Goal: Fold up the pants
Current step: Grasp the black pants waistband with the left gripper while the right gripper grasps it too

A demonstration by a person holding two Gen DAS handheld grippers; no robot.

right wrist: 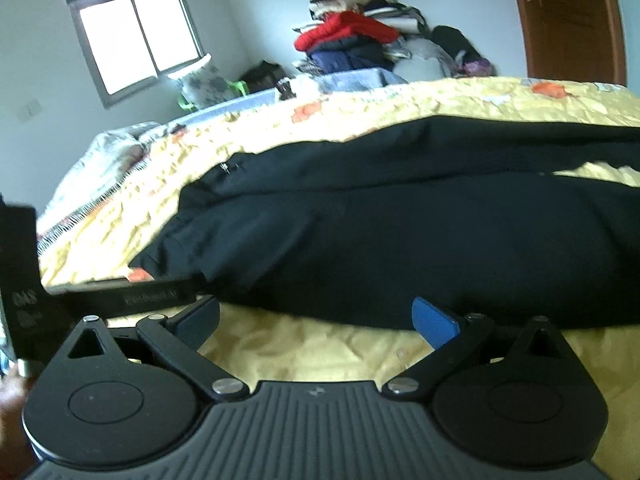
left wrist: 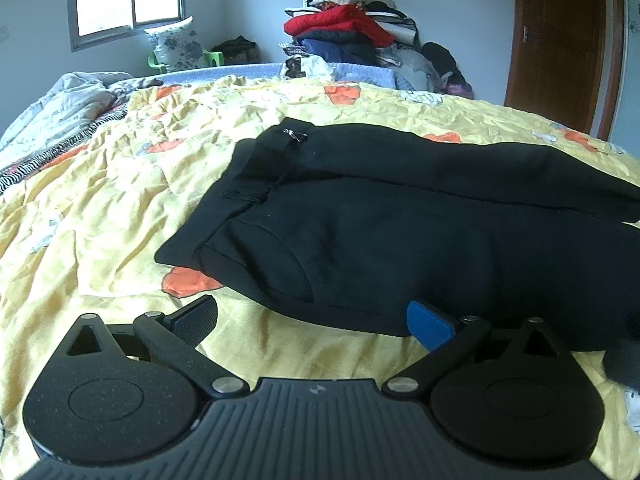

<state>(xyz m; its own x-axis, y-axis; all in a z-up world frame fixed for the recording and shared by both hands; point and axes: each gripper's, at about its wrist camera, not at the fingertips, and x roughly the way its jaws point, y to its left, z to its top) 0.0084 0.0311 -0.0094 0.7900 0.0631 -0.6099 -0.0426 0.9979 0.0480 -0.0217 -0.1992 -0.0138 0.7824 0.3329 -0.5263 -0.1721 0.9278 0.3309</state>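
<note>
Left wrist view: the left gripper [left wrist: 314, 318] is spread wide and empty, low over the yellow quilt [left wrist: 100, 208]. The black pants [left wrist: 400, 216] lie just ahead, waistband to the left, legs running off right. Only here the waist clasp [left wrist: 294, 135] shows sharply.

Right wrist view: the right gripper [right wrist: 316, 318] gapes too, grasping nothing, pants [right wrist: 400, 232] immediately ahead, lying crosswise. The other gripper's black body [right wrist: 24, 280] shows at the left edge.
</note>
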